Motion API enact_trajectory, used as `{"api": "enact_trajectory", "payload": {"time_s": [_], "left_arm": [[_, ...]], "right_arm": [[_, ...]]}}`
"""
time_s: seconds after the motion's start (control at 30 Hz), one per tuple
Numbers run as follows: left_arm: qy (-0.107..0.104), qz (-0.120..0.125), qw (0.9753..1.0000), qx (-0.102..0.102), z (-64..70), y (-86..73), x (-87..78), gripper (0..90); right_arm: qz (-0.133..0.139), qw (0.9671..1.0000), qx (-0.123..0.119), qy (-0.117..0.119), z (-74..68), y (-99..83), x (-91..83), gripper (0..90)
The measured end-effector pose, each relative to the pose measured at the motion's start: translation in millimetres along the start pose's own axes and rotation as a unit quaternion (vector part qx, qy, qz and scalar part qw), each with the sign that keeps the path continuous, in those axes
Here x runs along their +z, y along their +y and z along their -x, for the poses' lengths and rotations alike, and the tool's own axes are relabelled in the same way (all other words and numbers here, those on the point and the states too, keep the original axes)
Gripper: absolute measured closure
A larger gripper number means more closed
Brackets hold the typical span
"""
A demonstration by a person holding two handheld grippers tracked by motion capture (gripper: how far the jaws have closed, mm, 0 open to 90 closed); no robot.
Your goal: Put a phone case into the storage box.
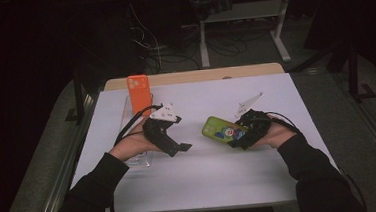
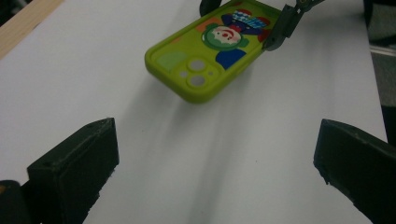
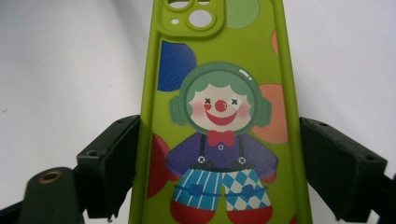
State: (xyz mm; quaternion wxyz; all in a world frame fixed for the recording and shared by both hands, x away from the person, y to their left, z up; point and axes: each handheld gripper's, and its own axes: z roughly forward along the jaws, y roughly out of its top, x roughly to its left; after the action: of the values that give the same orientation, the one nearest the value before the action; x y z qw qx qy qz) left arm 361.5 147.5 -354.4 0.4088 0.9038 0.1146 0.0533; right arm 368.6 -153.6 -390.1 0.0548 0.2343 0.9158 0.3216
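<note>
A green phone case (image 3: 219, 116), printed with a clown figure, is held between the two black jaws of the right tool (image 1: 245, 132), which are clenched against its long edges. In the right gripper view the case runs up the middle of the frame, camera cut-outs at the top, one jaw pressed to each side. In the left gripper view the case (image 2: 210, 51) is seen in the upper middle of the frame, its camera end raised clear of the white surface (image 2: 196, 158) with a shadow cast beneath it. In the high view the case (image 1: 222, 129) is found right of centre, projecting leftward from the right tool.

The left tool (image 1: 170, 137) is seen left of centre in the high view, released, its jaws standing wide apart with nothing between them; in its own view only bare white surface is framed between them. The two tools are set apart, pointing toward each other.

An orange phone case (image 1: 138, 93) is stood upright in the upper left of the surface, behind the left tool, on a clear stand (image 1: 126, 115).
</note>
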Motion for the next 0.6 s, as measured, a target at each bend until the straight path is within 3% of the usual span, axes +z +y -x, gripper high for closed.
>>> {"api": "enact_trajectory", "payload": {"time_s": [0.33,0.6], "left_arm": [[-0.046,-0.006,0.9976,0.052,2.8,15.0,3.7,0.0],[-0.071,-0.03,0.9936,0.082,3.4,20.9,13.4,0.0]], "right_arm": [[-0.01,0.9966,-0.071,0.041,-20.0,22.4,7.3,15.2],[-0.014,0.9897,-0.12,0.077,-32.7,37.4,12.8,15.2]]}}
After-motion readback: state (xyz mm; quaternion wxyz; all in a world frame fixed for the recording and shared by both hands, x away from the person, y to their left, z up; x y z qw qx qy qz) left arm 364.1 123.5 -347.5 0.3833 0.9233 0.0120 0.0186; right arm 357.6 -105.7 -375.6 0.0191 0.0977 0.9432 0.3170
